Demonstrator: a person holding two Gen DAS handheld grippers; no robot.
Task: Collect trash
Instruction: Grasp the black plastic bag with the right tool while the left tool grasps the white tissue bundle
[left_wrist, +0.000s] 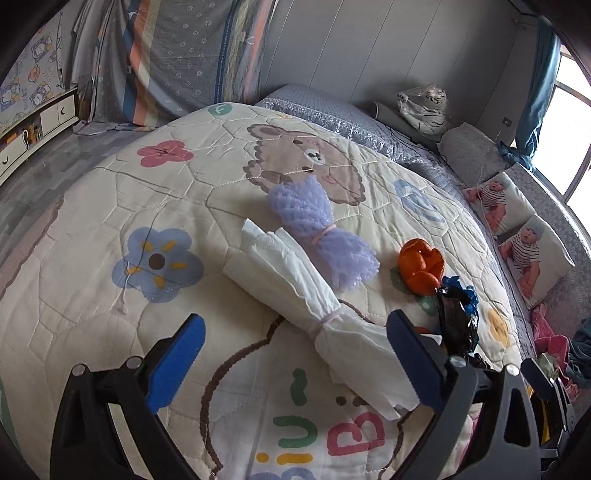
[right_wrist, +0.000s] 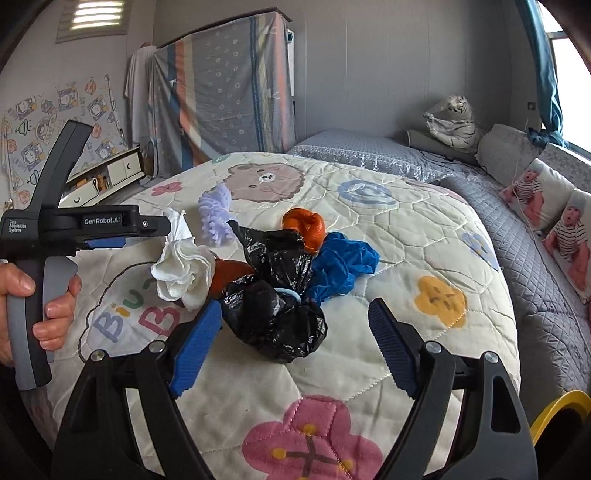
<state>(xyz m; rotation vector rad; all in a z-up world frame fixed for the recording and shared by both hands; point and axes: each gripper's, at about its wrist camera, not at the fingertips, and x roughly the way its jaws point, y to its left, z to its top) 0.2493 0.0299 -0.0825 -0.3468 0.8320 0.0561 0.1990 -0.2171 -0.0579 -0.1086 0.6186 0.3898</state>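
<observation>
Left wrist view. The left gripper stood with its fingers spread wide and holding nothing; the white paper bundle, tied at a waist, lay between them. Its long axis ran from centre frame down to lower right, oblique to the line of the fingers, and its lower end reached the right finger pad; whether it touched could not be told. Just above it in the frame lay the purple mesh bundle, roughly parallel and touching it along one side. To the right sat the orange piece, then the black plastic bag behind the right finger. The quilt at left of frame offered bare cloth for an approach.

Right wrist view. At left of frame the person's hand held the left gripper's handle. The right gripper likewise had its fingers spread and empty; the black plastic bag lay directly ahead, nearer the left pad and apparently touching it. The blue plastic lay behind it to the right.

Judgement: each gripper was nearer its own item; the pieces crowded together at centre, so closing risked catching a neighbour. A yellow rim at lower right may have been the bin.
</observation>
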